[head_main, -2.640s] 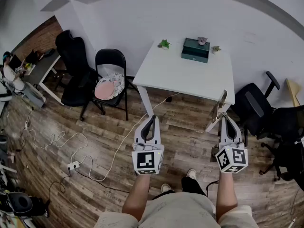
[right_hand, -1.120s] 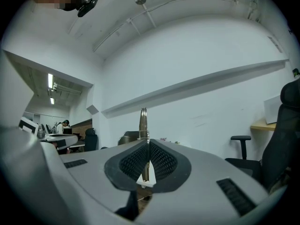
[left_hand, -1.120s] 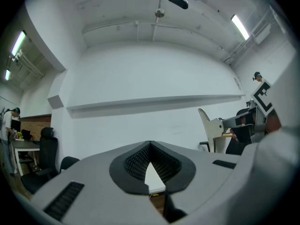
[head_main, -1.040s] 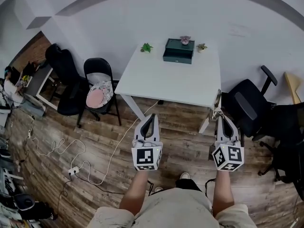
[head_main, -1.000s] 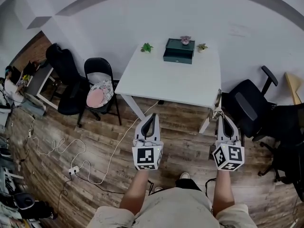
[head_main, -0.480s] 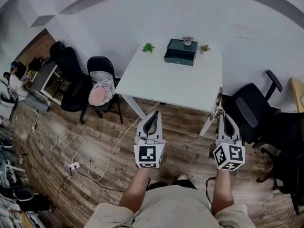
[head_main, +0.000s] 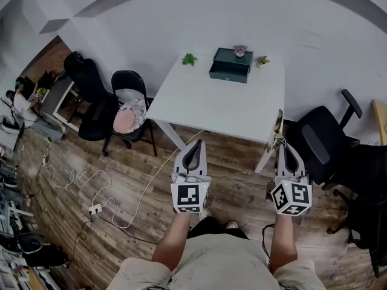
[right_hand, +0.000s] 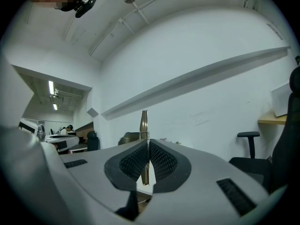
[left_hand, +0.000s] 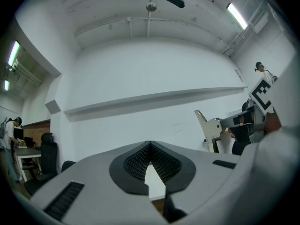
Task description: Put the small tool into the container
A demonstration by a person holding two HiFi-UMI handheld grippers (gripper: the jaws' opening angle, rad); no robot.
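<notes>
A dark green box-shaped container (head_main: pixel 231 65) stands at the far side of a white table (head_main: pixel 217 104). My right gripper (head_main: pixel 284 145) is held level just short of the table's near right corner, shut on a small flat metal tool (head_main: pixel 278 128) that sticks out past its tips. In the right gripper view the tool (right_hand: pixel 144 123) stands upright as a thin blade between the pads (right_hand: pixel 133 161). My left gripper (head_main: pixel 193 145) is shut with nothing in it, in front of the table's near edge. From the left gripper view the tool (left_hand: pixel 208 130) shows at the right.
Two small potted plants (head_main: pixel 190 59) (head_main: pixel 262 60) flank the container, and a small object (head_main: pixel 240 51) sits on its lid. A folding chair with a pink cushion (head_main: pixel 130 110) stands left of the table, black office chairs (head_main: pixel 323 141) to the right. Cables and a power strip (head_main: pixel 95 209) lie on the wood floor.
The person has stepped closer to the table, carrying both grippers forward side by side. The tool stays in the right gripper; the jaws of both look the same.
</notes>
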